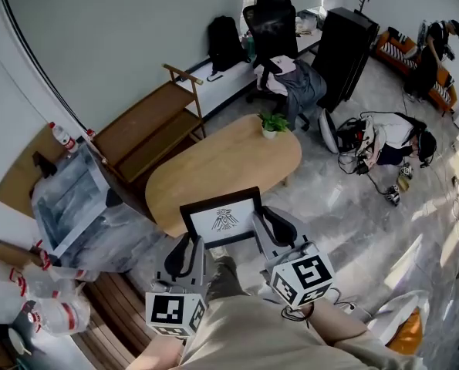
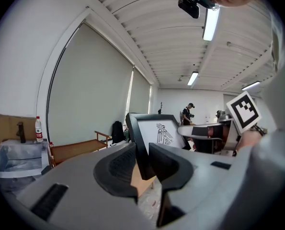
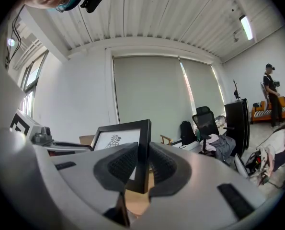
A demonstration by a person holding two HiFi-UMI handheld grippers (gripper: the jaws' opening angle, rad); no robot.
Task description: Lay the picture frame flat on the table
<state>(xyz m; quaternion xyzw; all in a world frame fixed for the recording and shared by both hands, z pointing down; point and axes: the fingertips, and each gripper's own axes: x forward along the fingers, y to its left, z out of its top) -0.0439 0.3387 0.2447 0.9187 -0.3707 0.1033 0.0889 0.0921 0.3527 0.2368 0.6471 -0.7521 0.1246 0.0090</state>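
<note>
A black picture frame (image 1: 222, 219) with a white print of a bird figure is held upright in the air over the near end of the oval wooden table (image 1: 229, 160). My left gripper (image 1: 190, 247) is shut on the frame's left edge (image 2: 141, 147). My right gripper (image 1: 266, 231) is shut on its right edge (image 3: 143, 150). Both pairs of jaws pinch the black border. The frame (image 2: 156, 133) faces me, its lower edge hidden behind the grippers.
A small potted plant (image 1: 273, 122) stands at the table's far end. A wooden bench (image 1: 148, 133) and a plastic-covered box (image 1: 71, 199) lie to the left. An office chair (image 1: 279, 48) and a black cabinet (image 1: 343, 48) are beyond. A person (image 1: 395, 139) crouches on the floor at right.
</note>
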